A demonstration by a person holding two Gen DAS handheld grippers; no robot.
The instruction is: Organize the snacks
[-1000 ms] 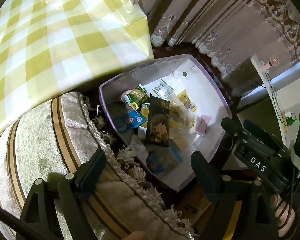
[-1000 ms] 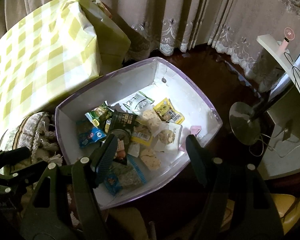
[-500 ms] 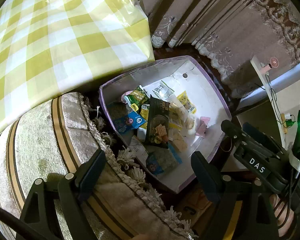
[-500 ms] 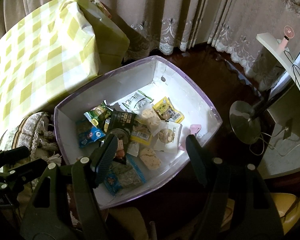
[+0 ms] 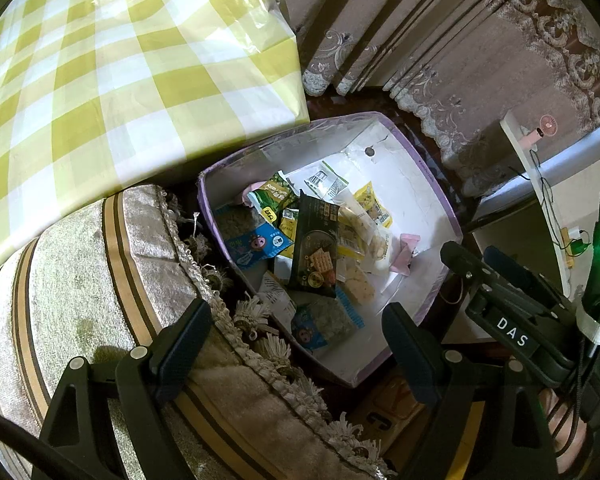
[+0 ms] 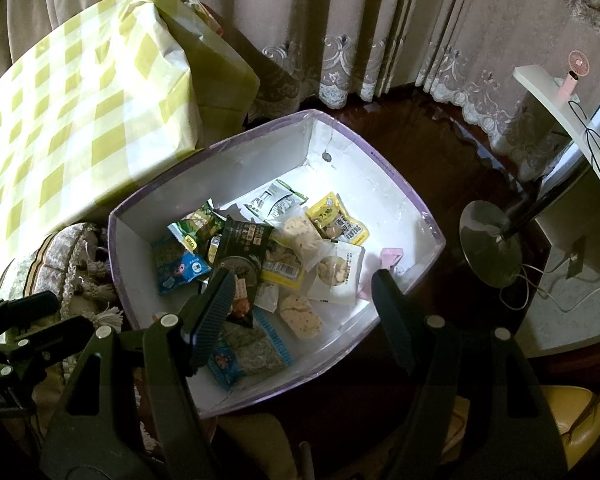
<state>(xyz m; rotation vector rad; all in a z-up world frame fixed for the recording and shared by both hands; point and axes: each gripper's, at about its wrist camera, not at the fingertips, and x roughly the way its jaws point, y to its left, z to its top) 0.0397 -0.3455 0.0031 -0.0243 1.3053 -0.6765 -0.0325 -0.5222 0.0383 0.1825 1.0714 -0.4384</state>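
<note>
A white box with a purple rim (image 5: pixel 420 166) (image 6: pixel 260 160) stands on the dark floor and holds several snack packets. Among them are a black cracker packet (image 5: pixel 316 248) (image 6: pixel 242 240), a blue packet (image 5: pixel 256 244) (image 6: pixel 180 270), a green packet (image 5: pixel 272 196) (image 6: pixel 198 226), a yellow packet (image 5: pixel 372 204) (image 6: pixel 336 220) and a pink piece (image 5: pixel 406 250) (image 6: pixel 390 258). My left gripper (image 5: pixel 296 344) hangs open over the box's near corner and the cushion edge, holding nothing. Above the box's near half my right gripper (image 6: pixel 302 312) stands open and empty, well above the packets.
A table under a yellow checked cloth (image 5: pixel 100 60) (image 6: pixel 80 100) borders the box on the left. A striped, fringed cushion (image 5: pixel 80 260) lies under the left gripper. Curtains (image 6: pixel 340 20) hang behind. A fan stand's round base (image 6: pixel 488 248) and a white shelf (image 6: pixel 548 92) are on the right.
</note>
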